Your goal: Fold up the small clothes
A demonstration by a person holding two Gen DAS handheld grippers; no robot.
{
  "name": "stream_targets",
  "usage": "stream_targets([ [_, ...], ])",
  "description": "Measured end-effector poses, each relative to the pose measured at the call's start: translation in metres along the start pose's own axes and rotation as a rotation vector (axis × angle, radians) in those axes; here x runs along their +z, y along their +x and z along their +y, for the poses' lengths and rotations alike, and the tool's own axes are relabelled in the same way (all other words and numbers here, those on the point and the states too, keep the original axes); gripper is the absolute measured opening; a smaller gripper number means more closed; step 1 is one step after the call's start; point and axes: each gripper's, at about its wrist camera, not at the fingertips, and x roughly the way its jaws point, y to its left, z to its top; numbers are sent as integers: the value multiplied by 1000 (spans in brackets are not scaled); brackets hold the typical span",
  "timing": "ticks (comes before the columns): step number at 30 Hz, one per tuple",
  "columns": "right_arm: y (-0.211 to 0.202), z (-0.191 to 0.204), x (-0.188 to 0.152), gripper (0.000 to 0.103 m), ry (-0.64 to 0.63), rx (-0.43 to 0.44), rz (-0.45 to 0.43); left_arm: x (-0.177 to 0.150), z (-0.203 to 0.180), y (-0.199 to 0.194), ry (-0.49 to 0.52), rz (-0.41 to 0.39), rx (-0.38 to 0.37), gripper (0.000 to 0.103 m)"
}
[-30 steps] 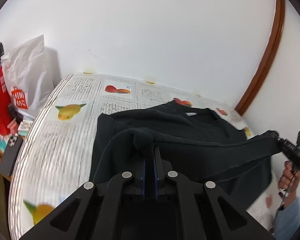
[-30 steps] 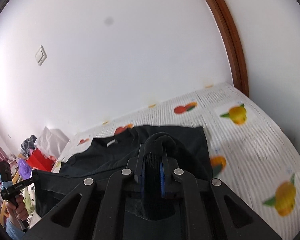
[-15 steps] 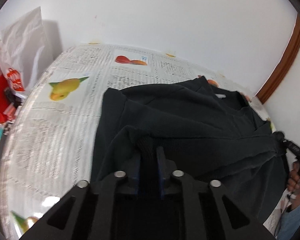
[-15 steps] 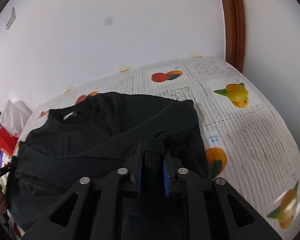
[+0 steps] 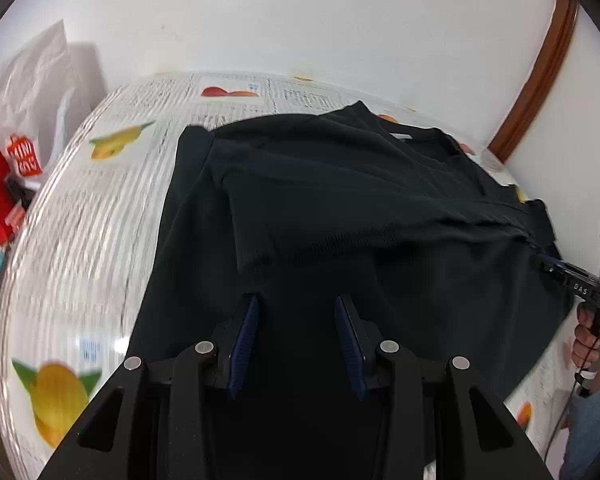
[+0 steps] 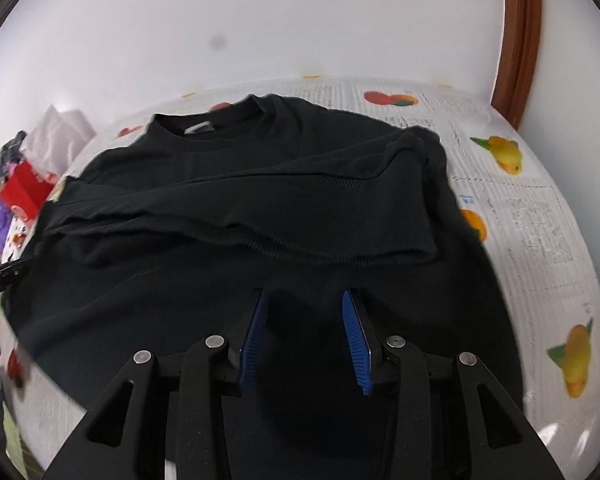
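A black sweatshirt [image 5: 340, 200] lies on the fruit-print tablecloth [image 5: 100, 208], collar toward the wall. Its ribbed bottom hem is folded up across the body; the fold edge [image 6: 300, 248] runs left to right. My left gripper [image 5: 296, 312] is open, just above the cloth near the hem's left end. My right gripper [image 6: 306, 308] is open, just behind the hem's right part. Both are empty. The right gripper also shows in the left wrist view [image 5: 556, 268] at the sweatshirt's right edge.
A white and red shopping bag [image 5: 24, 120] and clutter stand left of the table. A white wall runs behind, with a brown wooden door frame [image 6: 516, 40] at the right. Bare tablecloth [image 6: 540, 220] lies right of the sweatshirt.
Both grippers carried the hem forward and down onto the sweatshirt's body, then opened and let it go. The hem now lies folded over the body.
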Motion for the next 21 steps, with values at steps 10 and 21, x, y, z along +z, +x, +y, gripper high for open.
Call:
stream_targets([
  [10, 24, -18, 80, 29, 117, 12, -93, 73, 13, 30, -82, -35, 19, 36],
  [21, 57, -53, 109, 50, 24, -64, -28, 90, 23, 35, 50, -56, 129, 36],
])
